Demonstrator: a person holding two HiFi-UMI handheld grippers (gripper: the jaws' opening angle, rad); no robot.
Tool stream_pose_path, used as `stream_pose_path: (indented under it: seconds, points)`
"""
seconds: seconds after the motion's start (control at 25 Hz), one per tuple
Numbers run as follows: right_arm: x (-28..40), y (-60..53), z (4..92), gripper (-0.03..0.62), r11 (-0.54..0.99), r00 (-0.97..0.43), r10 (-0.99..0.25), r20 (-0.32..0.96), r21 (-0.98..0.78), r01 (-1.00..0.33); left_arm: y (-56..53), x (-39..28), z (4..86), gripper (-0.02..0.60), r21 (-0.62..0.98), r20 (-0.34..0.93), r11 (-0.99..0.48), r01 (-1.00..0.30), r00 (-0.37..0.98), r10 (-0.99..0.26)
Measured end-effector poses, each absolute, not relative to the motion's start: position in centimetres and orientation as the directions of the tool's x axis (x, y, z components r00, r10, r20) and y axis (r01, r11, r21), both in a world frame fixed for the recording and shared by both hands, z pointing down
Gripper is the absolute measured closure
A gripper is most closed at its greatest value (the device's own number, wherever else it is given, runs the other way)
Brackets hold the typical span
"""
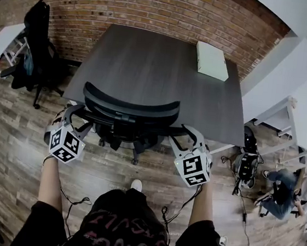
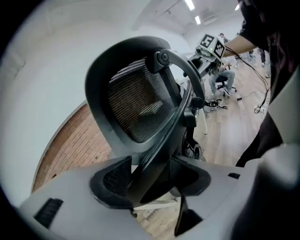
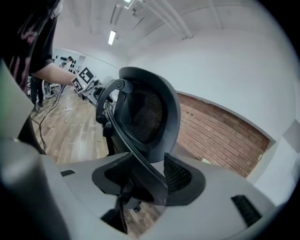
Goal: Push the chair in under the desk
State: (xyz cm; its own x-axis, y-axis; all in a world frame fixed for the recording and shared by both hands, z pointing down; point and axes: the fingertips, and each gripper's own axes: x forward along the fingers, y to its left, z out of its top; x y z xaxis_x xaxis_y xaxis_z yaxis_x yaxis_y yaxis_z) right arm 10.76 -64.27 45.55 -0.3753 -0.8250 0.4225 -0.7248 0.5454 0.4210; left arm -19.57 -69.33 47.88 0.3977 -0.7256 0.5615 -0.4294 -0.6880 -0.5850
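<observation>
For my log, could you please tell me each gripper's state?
Left tongs: closed on the back frame of the black mesh office chair.
Right tongs: closed on that frame too.

The desk (image 1: 143, 63) top's wide open except a pale box (image 1: 212, 61) at its far right corner. Floor beside the chair (image 1: 130, 111) seems passable, but cables (image 1: 78, 201) trail just behind it.
</observation>
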Motion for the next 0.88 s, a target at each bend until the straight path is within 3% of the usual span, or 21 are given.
stream_pose_path:
  seconds: [0.2, 0.52, 0.88]
  points:
    - [10.9, -63.6, 43.8, 0.424, 0.458, -0.333, -0.876, 0.348, 0.384, -0.802, -68.4, -20.0, 46.0, 0.324, -0.548, 0.488, -0.649, -0.529, 0.428, -0.761]
    - [10.2, -61.8, 40.9, 0.538, 0.326, -0.262, -0.938, 0.227, 0.321, -0.889, -67.0, -20.4, 42.4, 0.460, -0.433, 0.324, -0.551, -0.714, 0.447, -0.834]
    - [10.5, -59.0, 40.3, 0.560, 0.201, -0.156, -0.969, 0.190, 0.250, -0.947, -65.0, -21.5, 40.1, 0.561, -0.251, 0.208, -0.501, -0.828, 0.459, -0.863]
